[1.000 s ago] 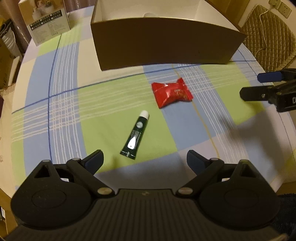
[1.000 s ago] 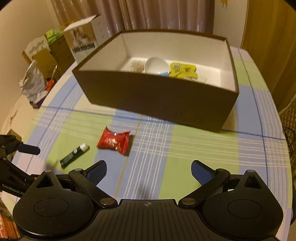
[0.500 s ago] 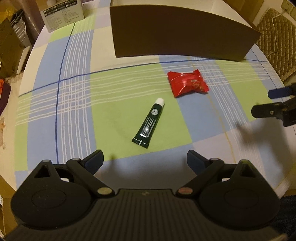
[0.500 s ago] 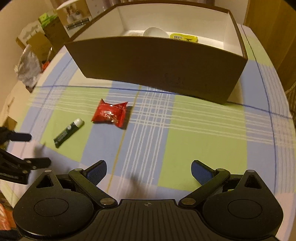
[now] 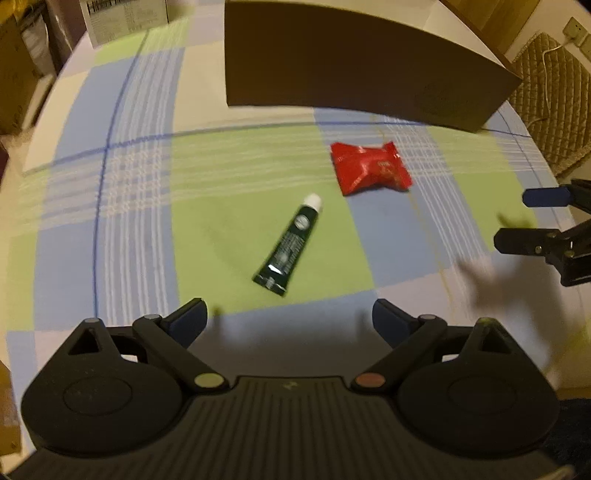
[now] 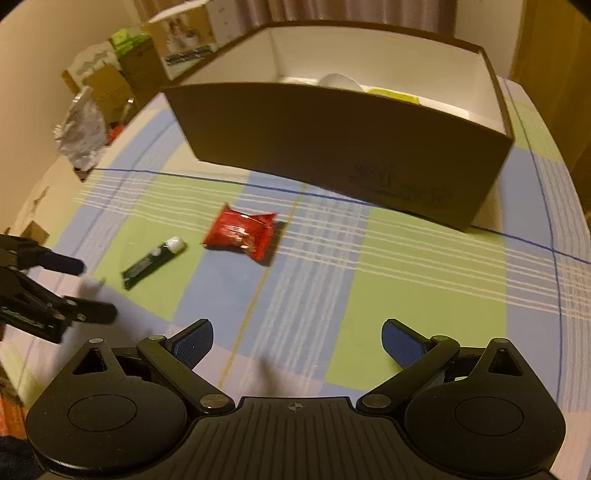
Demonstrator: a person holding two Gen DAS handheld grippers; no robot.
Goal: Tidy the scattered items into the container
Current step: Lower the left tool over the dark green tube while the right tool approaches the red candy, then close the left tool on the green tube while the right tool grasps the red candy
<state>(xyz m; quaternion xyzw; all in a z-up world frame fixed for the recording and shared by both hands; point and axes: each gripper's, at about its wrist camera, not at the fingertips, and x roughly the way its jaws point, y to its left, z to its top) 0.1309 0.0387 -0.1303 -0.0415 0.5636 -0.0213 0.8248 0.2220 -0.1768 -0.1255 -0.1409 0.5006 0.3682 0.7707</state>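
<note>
A dark green tube with a white cap (image 5: pixel 290 245) lies on the checked tablecloth, just ahead of my open, empty left gripper (image 5: pixel 290 319). A red snack packet (image 5: pixel 370 168) lies beyond it to the right. The brown box (image 5: pixel 354 74) stands at the back. In the right wrist view the tube (image 6: pixel 153 261) and the packet (image 6: pixel 242 235) lie left of centre, in front of the box (image 6: pixel 332 147), which holds a white bowl (image 6: pixel 340 79) and a yellow packet (image 6: pixel 395 95). My right gripper (image 6: pixel 297 341) is open and empty above the cloth.
A printed carton (image 5: pixel 125 18) stands at the table's far left corner. Cardboard boxes and a crumpled bag (image 6: pixel 83 127) sit beyond the table's left edge. A quilted chair cushion (image 5: pixel 554 103) is off the right edge. Each gripper shows at the other view's side.
My left gripper has moved forward and lower toward the tube, which now lies closer. My right gripper has come closer to the packet and the box. Both stay open.
</note>
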